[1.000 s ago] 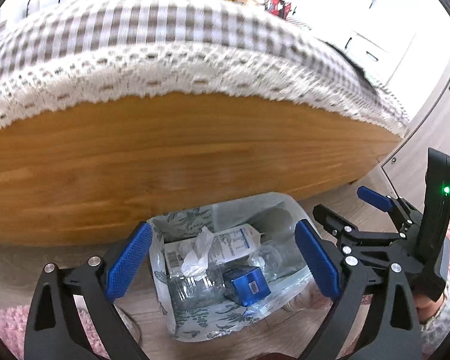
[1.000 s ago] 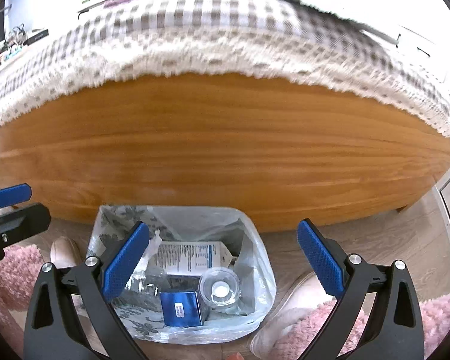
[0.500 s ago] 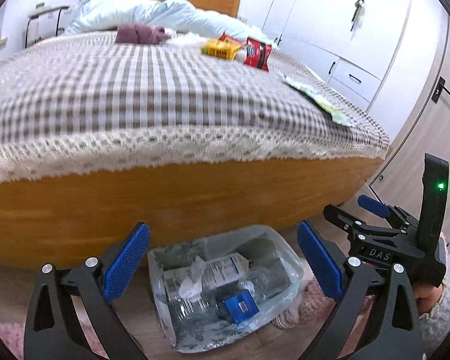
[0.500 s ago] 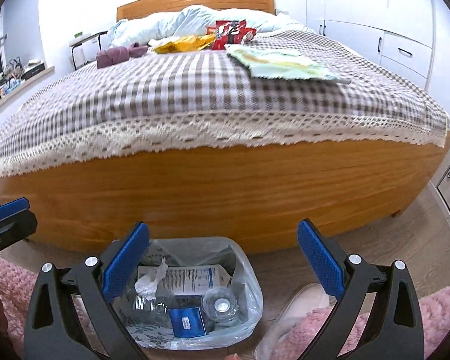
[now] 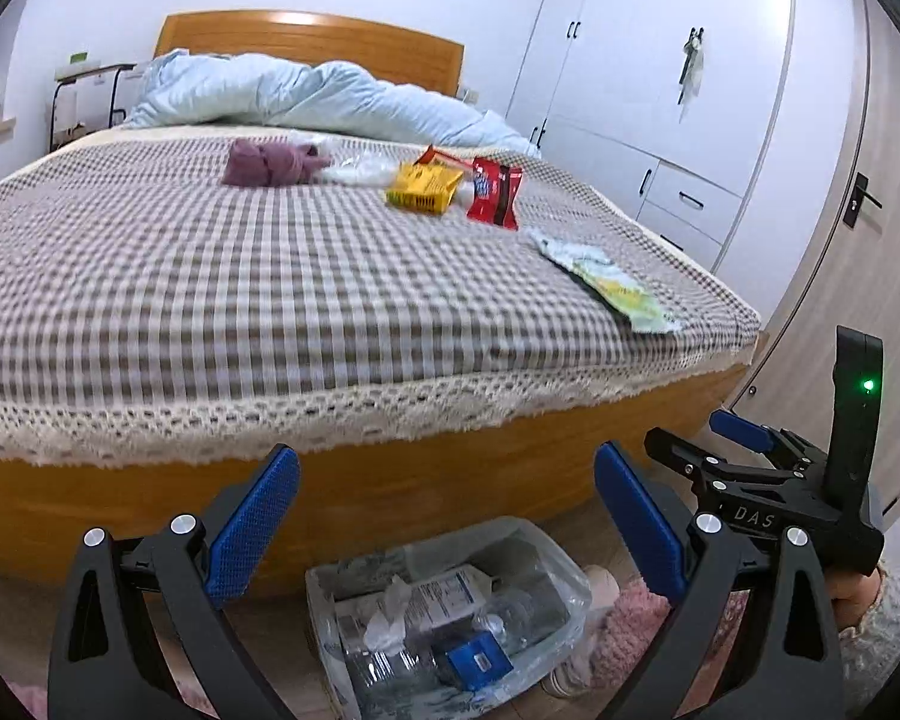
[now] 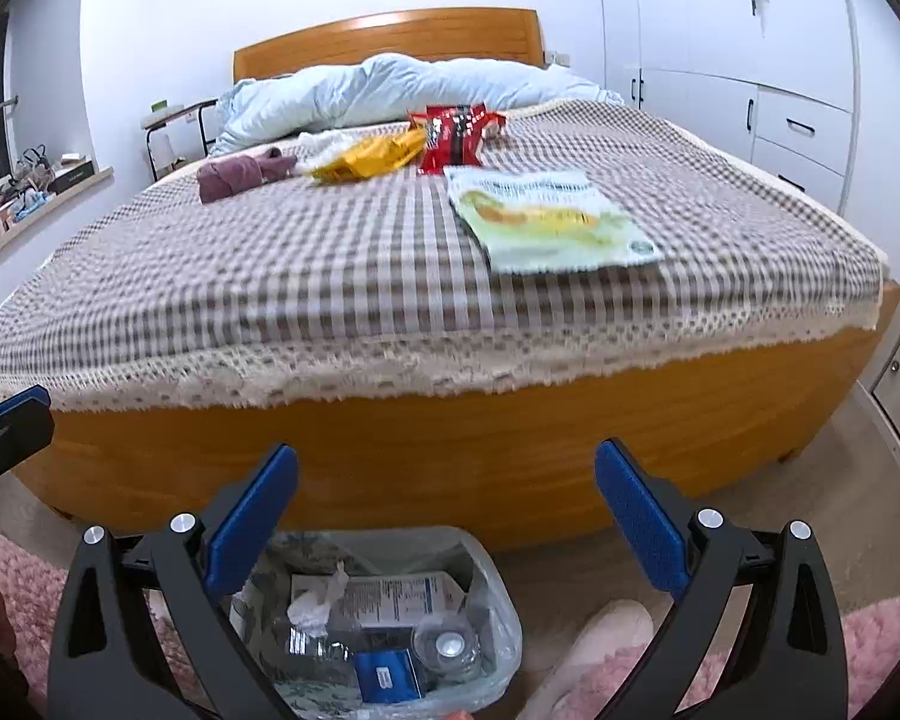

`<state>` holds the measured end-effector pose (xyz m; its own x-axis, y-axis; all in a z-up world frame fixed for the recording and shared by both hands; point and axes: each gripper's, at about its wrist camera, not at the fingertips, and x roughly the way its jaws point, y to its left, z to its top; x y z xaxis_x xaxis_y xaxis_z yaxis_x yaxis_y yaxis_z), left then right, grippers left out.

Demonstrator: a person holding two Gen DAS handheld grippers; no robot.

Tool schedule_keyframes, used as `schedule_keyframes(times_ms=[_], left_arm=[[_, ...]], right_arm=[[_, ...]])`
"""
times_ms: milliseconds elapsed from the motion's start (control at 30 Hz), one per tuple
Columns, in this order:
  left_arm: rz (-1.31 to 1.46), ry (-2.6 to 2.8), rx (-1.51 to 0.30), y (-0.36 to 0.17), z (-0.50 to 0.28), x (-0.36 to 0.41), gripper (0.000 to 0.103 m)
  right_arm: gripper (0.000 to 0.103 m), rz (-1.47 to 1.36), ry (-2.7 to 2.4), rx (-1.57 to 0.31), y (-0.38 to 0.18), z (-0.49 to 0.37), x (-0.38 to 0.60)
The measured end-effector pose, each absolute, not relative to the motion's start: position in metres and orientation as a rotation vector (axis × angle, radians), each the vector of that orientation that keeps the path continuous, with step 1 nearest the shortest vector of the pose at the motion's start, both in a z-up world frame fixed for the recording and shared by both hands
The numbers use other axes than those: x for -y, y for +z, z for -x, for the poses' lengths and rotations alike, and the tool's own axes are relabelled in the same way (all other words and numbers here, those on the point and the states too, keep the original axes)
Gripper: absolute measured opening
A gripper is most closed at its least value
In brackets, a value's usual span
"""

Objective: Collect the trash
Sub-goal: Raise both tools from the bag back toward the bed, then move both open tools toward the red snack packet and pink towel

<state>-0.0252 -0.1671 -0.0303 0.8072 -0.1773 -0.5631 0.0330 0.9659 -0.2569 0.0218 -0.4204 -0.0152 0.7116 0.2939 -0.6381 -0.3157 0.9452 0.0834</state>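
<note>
Grippers raised before a checked bed, jaws of both spread wide and empty: my left gripper (image 5: 447, 516), my right gripper (image 6: 447, 510). In the right wrist view, from left: yellow snack bag (image 6: 369, 157), red wrapper (image 6: 453, 138), flat green packet (image 6: 546, 219) nearest the edge. Lined bin (image 6: 498, 600) at bottom centre. I should pinch the packet's near edge first.

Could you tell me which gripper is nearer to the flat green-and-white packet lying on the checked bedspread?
The right gripper. The flat green-and-white packet lies almost straight ahead of it, whereas from the left gripper the packet sits further off to the right.
</note>
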Motion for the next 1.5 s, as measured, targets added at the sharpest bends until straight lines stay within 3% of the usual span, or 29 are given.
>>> schedule_keyframes(times_ms=[1500], left_arm=[[0.210, -0.114, -0.379, 0.059, -0.074, 0.146, 0.095]], right_arm=[[0.095, 0.043, 0.351, -0.267, 0.109, -0.114, 0.386]])
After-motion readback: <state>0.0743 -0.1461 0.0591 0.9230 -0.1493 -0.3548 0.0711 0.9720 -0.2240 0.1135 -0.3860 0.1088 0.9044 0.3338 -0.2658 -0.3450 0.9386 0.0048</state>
